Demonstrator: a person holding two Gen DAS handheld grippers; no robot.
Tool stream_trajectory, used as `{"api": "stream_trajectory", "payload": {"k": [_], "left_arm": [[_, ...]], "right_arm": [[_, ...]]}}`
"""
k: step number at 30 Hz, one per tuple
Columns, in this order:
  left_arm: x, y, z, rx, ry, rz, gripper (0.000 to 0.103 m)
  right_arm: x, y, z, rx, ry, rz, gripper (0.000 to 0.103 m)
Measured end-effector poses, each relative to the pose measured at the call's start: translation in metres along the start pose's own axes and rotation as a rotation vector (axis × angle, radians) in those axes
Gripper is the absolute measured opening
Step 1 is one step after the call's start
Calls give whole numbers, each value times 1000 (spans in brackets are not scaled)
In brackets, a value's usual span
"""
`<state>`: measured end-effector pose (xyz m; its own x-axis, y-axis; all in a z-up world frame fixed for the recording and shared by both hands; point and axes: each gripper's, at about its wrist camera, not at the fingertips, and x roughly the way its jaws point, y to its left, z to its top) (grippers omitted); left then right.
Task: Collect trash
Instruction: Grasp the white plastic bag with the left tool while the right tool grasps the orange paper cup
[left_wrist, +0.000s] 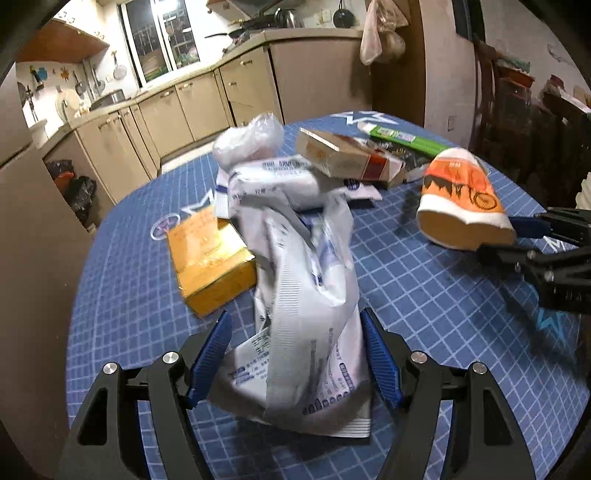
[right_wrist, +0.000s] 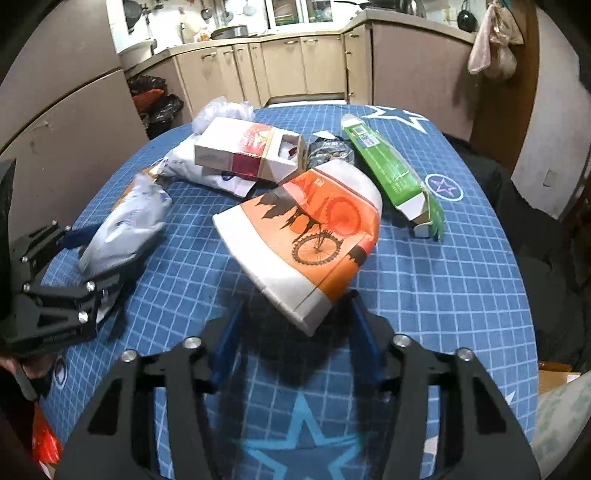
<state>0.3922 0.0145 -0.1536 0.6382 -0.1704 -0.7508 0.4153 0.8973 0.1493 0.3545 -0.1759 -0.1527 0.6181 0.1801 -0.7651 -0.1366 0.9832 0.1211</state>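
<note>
My left gripper (left_wrist: 295, 354) stands open around a crumpled white plastic bag with blue print (left_wrist: 310, 314); the bag sits between the blue fingers, and it also shows in the right wrist view (right_wrist: 122, 229). My right gripper (right_wrist: 295, 325) is open around the near end of a flattened orange and white paper cup with a bicycle print (right_wrist: 310, 236). In the left wrist view the cup (left_wrist: 461, 199) is at the right gripper's tips (left_wrist: 495, 243). Whether either gripper touches its item is unclear.
On the blue gridded table (right_wrist: 443, 295) lie a white and red carton (right_wrist: 251, 151), a green box (right_wrist: 391, 173), a yellow box (left_wrist: 210, 262), a clear bag (left_wrist: 251, 140) and more white wrappers. Kitchen cabinets stand behind.
</note>
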Motion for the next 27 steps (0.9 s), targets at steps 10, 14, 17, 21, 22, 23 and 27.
{"api": "stream_trajectory", "payload": {"k": [10, 14, 17, 21, 22, 23, 27], "left_arm": [[-10, -7, -11, -59, -17, -13, 51], [-27, -9, -26, -125, -23, -11, 49], [-44, -7, -35, -177, -32, -10, 48], [-67, -8, -47, -219, -55, -33, 48], [-74, -10, -49, -226, -64, -37, 48], [-79, -11, -49, -229, -70, -38, 48], [-93, -21, -50, -240, -90, -57, 48]], "right_arm": [[-14, -18, -1, 89, -59, 27, 8], [-31, -17, -8, 61, -83, 34, 7], [-45, -18, -17, 48, -100, 41, 6], [-66, -20, -31, 52, -126, 65, 6], [-70, -19, -33, 48, -132, 62, 6], [-77, -18, -37, 40, -142, 59, 6], [-95, -14, -47, 28, -168, 67, 6]]}}
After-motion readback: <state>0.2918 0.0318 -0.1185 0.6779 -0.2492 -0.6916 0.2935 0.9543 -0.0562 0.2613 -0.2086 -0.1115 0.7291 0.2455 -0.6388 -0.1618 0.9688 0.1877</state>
